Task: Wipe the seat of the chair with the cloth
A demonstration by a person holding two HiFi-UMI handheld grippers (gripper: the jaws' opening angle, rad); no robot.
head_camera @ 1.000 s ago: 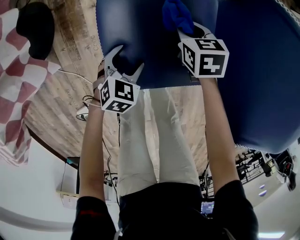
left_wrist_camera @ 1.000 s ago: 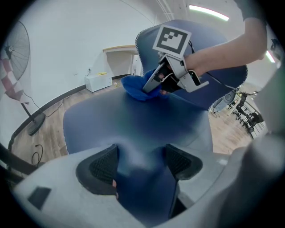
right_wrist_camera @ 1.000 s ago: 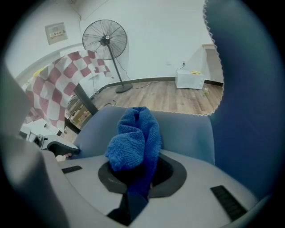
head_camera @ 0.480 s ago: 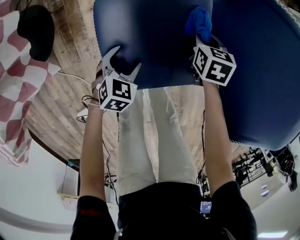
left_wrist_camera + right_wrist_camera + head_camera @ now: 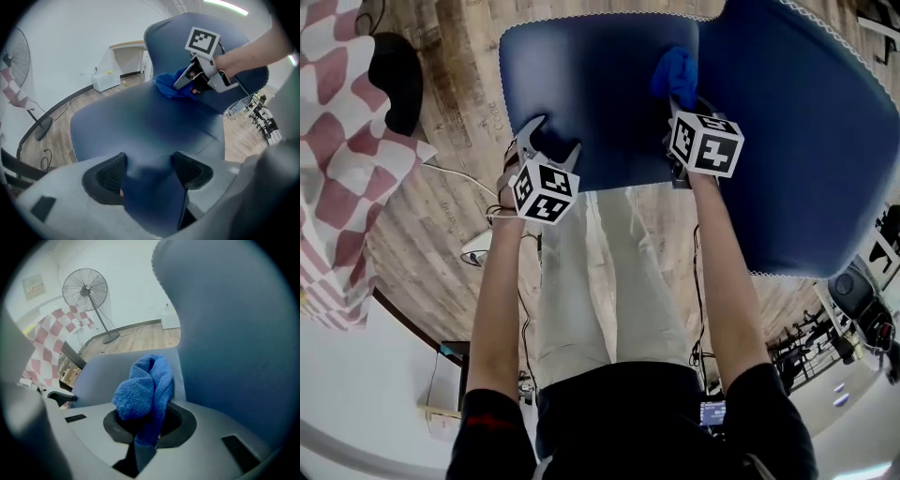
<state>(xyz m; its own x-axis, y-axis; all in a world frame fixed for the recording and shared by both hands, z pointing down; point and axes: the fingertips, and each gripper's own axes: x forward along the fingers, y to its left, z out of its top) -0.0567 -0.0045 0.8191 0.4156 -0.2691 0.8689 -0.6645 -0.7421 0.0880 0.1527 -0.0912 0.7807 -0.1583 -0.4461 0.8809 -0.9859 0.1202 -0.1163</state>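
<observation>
Far left: red-and-white checked fabric [image 5: 337, 141] hangs at the edge of the head view, above a wooden floor [image 5: 441, 216].
Left gripper [image 5: 549, 142]: set at the front left corner of the seat. Its jaws stand fairly wide, with the seat's front edge filling the gap between them. Both pads [image 5: 110, 176] press against the blue covering.
Seat [image 5: 600, 84]: the chair's dark blue seat, with pale stitching along its rim.
Cloth [image 5: 674, 73]: bright blue and bunched into a wad. It lies against the rear right part of the seat, just beside the backrest.
Right gripper [image 5: 149, 423]: its jaws are clamped on the cloth. The wad bulges out past the tips and a tail hangs down between them.
Backrest [image 5: 806, 141]: dark blue, to the right of the seat and close beside the cloth.
Background: a standing fan [image 5: 85, 287] against a white wall, seen in the right gripper view.
</observation>
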